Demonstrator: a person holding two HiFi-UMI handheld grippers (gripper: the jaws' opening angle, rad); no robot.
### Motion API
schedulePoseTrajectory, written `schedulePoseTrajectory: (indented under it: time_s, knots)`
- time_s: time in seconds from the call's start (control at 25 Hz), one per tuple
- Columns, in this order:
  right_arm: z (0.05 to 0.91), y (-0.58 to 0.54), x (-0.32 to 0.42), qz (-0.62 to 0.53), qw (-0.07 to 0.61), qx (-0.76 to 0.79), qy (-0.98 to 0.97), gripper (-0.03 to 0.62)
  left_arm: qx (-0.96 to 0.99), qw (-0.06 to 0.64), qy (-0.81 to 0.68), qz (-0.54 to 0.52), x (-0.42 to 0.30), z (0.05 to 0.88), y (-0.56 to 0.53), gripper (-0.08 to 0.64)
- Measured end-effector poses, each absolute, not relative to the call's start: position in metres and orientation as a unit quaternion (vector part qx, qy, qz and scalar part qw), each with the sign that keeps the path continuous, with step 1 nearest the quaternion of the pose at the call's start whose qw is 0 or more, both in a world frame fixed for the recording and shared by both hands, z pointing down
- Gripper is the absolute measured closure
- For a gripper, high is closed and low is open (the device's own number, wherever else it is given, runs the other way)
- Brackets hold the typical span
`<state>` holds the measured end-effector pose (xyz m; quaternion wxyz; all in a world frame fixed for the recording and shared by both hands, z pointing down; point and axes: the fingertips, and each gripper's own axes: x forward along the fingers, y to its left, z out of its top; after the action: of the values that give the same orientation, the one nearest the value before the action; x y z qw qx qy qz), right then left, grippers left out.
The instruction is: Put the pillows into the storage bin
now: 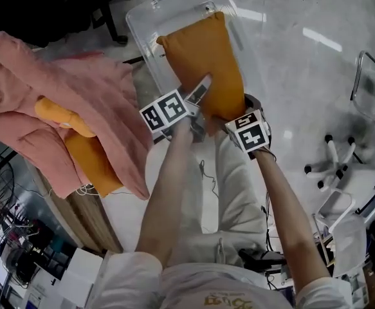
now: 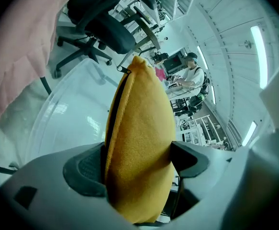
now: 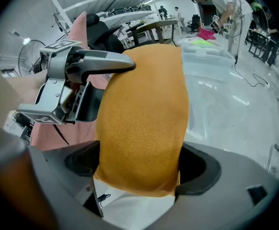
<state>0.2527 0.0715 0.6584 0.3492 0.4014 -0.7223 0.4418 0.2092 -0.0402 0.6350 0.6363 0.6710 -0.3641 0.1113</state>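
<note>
Holding the orange pillow (image 1: 206,63) over the clear storage bin (image 1: 142,24) at upper centre, left gripper (image 1: 199,95) and right gripper (image 1: 232,120) jaws pinching its near edge; I judge none stowed yet, a second pillow (image 1: 94,163) waiting under the pink blanket (image 1: 97,89)

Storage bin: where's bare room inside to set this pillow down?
Inside the bin, bare bottom shows between its left wall and the held pillow; what lies under that pillow is hidden. The floor right of the bin is open too. Crowded at left: pink blanket heaped over a second pillow.
</note>
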Motion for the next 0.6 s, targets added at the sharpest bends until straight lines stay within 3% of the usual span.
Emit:
schedulePoseTrajectory:
  time_s: [0.6]
  knots:
    - [0.769, 0.059, 0.286, 0.455, 0.368, 0.393, -0.709, 0.083, 0.652, 0.655, -0.366, 0.108, 0.24, 0.752, -0.053, 0.129]
